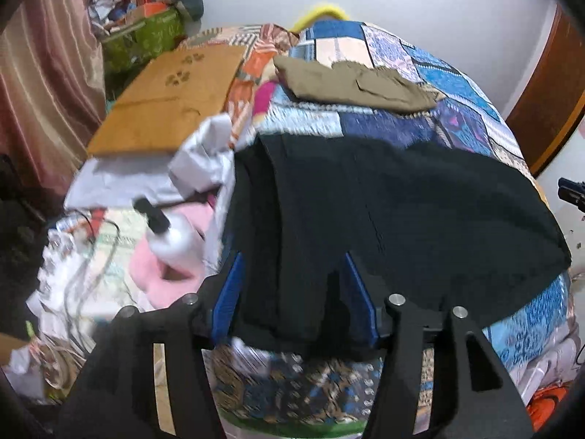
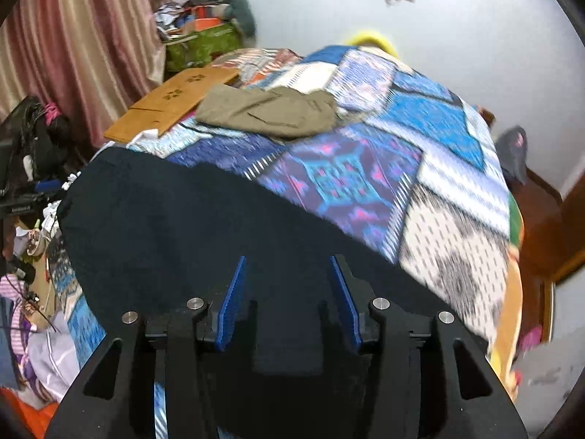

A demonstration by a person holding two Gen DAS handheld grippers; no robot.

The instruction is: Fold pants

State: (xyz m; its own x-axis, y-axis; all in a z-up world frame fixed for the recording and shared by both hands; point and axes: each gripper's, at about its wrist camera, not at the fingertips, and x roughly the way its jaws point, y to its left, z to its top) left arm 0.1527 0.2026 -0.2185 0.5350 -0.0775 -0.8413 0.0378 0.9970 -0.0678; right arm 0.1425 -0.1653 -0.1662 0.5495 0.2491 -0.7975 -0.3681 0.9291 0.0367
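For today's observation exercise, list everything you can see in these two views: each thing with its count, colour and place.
Black pants: one, black, spread on the near part of the bed.
Olive pants: one, olive, folded, farther back on the bed.
Patchwork bedcover: one, mostly blue and white, covering the bed.
Wooden board: one, brown with paw cut-outs, on the bed's left side.
Pump bottle: one, white with black pump, lying left of the black pants.
Curtain: one, pink-striped, far left.
Left gripper: one, black with blue pads, open, over the black pants.
Right gripper: one, same colours, open, over the black pants.
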